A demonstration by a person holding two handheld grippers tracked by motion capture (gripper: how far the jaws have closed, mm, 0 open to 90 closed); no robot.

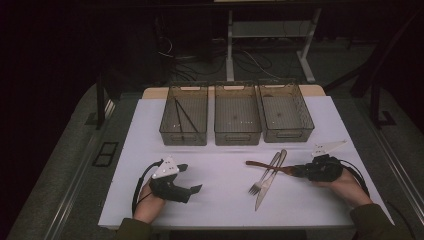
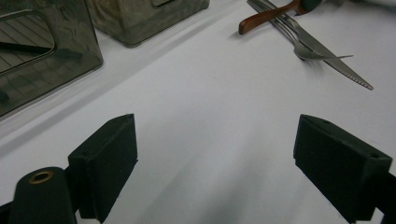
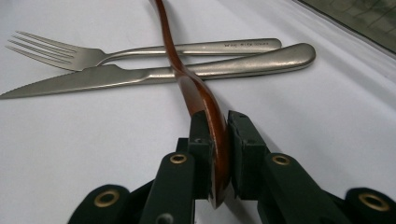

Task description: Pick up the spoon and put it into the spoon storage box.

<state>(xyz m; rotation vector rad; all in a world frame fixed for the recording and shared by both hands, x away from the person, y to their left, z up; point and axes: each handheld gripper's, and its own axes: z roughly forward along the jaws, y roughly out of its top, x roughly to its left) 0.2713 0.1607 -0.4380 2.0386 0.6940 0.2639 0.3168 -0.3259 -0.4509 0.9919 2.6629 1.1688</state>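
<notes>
A brown wooden spoon [image 3: 189,84] lies across a steel fork [image 3: 140,52] and a steel knife [image 3: 154,73] on the white table. My right gripper [image 3: 217,133] is shut on the spoon's wide end. In the high view the right gripper [image 1: 306,171] sits right of centre, with the wooden spoon [image 1: 265,166] reaching left over the fork [image 1: 263,176] and knife [image 1: 269,183]. My left gripper [image 1: 189,178] rests at the front left, open with nothing between its jaws. Its own view shows the spoon [image 2: 266,16], fork [image 2: 303,49] and knife [image 2: 336,63] far off.
Three dark see-through bins stand in a row at the back: left bin [image 1: 184,115] holding thin dark sticks, middle bin [image 1: 237,114], right bin [image 1: 285,112]. The white table top [image 1: 220,165] has free room between the grippers and the bins.
</notes>
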